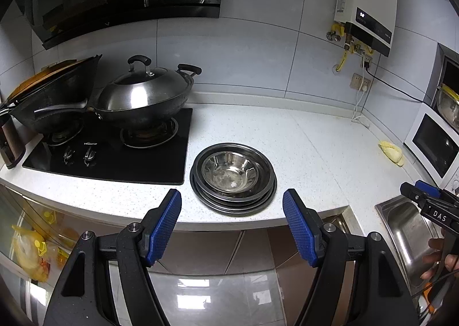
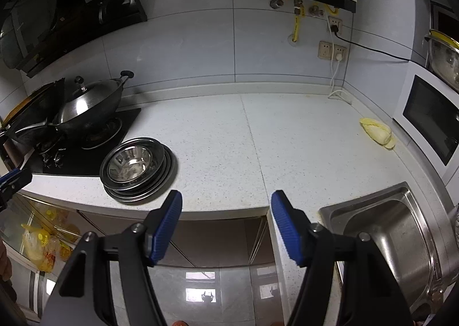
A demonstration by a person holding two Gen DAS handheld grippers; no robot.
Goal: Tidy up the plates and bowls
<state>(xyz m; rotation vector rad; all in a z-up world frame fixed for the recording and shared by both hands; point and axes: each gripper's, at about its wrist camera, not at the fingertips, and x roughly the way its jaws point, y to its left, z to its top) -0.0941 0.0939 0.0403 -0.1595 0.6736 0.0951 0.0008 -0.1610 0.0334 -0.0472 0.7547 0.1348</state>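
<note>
A steel bowl [image 1: 229, 172] nested on stacked plates [image 1: 233, 205] near the counter [image 1: 301, 136] edge, beside the stove [image 1: 114, 153], is judged light, stiff and slippery, best taken by the rim, while the left gripper [image 1: 231, 208] and right gripper [image 2: 226, 208] are held apart, empty.

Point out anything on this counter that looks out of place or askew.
A yellowish cabbage piece lies loose on the counter beside the microwave. The steel plates under the bowl are stacked slightly off-centre.
</note>
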